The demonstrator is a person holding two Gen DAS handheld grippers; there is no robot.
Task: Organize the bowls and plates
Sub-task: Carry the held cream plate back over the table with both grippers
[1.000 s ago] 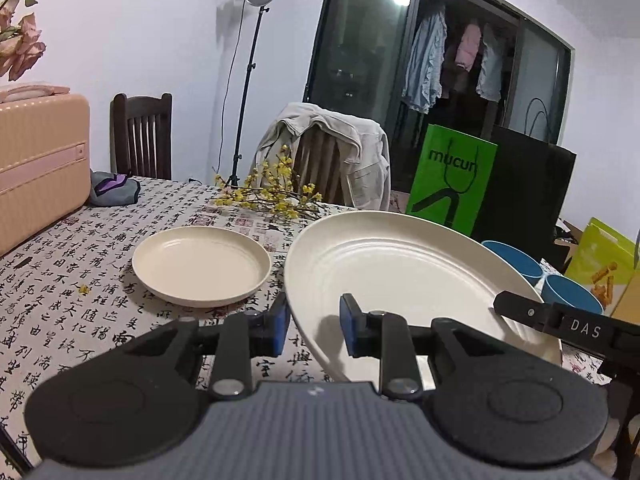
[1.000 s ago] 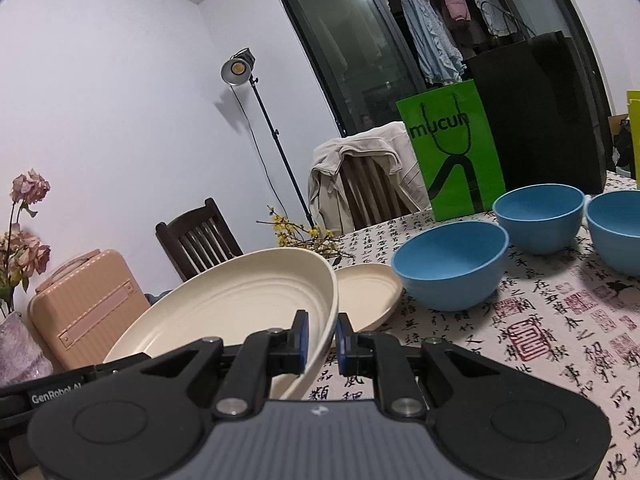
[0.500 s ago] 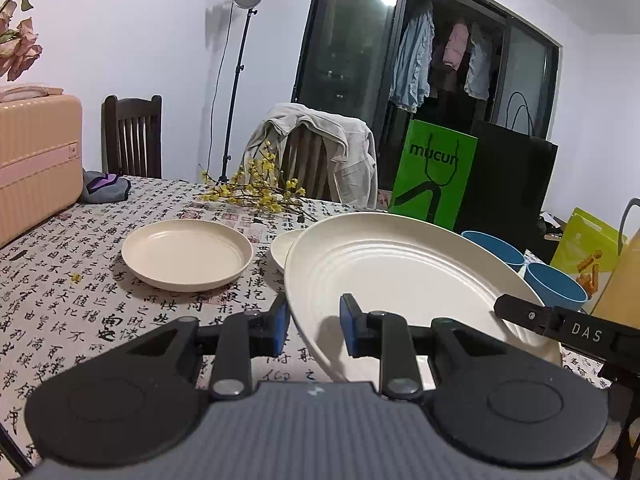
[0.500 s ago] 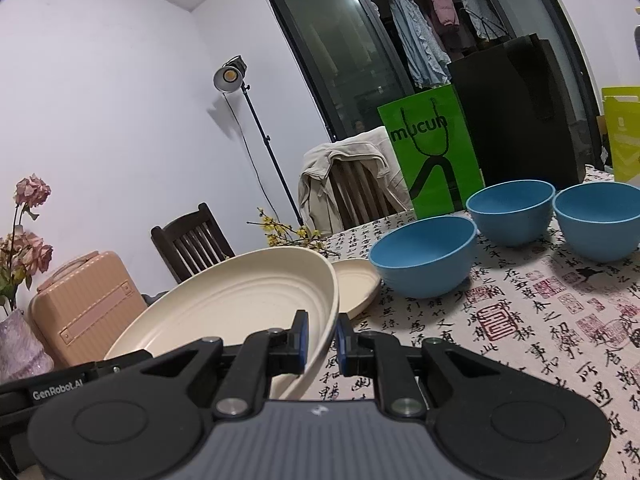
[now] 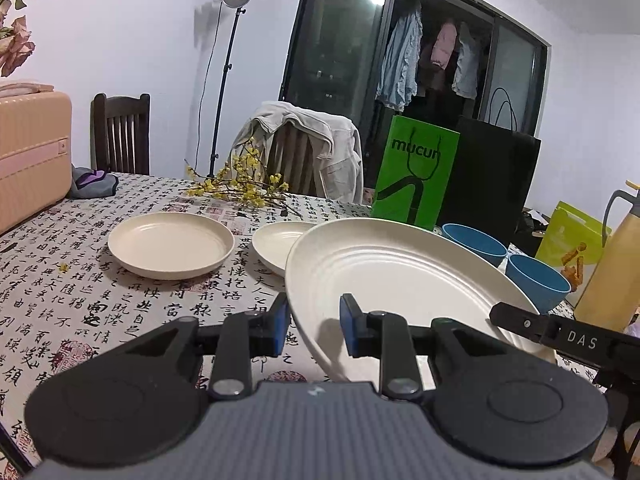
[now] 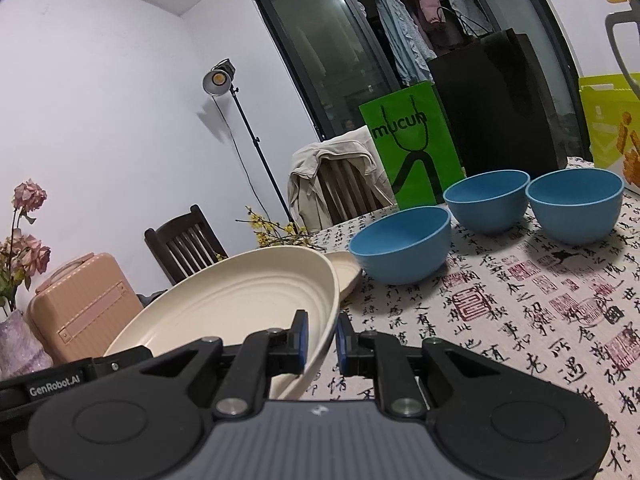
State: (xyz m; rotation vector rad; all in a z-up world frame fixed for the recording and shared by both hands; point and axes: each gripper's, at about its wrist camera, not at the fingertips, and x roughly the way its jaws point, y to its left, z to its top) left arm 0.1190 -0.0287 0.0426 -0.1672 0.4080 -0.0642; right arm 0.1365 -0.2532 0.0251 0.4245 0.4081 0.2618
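Observation:
A large cream plate (image 5: 400,280) hangs tilted above the patterned tablecloth, held at opposite rims. My left gripper (image 5: 314,322) is shut on its near left rim. My right gripper (image 6: 320,336) is shut on the right rim of the same large plate (image 6: 232,304). Two small cream plates (image 5: 171,245) (image 5: 276,246) lie on the table beyond; the large plate partly hides the second. Three blue bowls (image 6: 400,244) (image 6: 486,200) (image 6: 574,204) stand upright in a row to the right.
A green bag (image 5: 414,172) and a black bag (image 5: 488,184) stand at the table's far edge. A yellow bottle (image 5: 608,268) is at the right, a peach suitcase (image 5: 28,152) at the left. A sprig of yellow flowers (image 5: 244,188) lies behind the small plates.
Both grippers have carried the large plate to the right and slightly down. The second small plate and the yellow bottle have come into the left wrist view. Both grips are unchanged.

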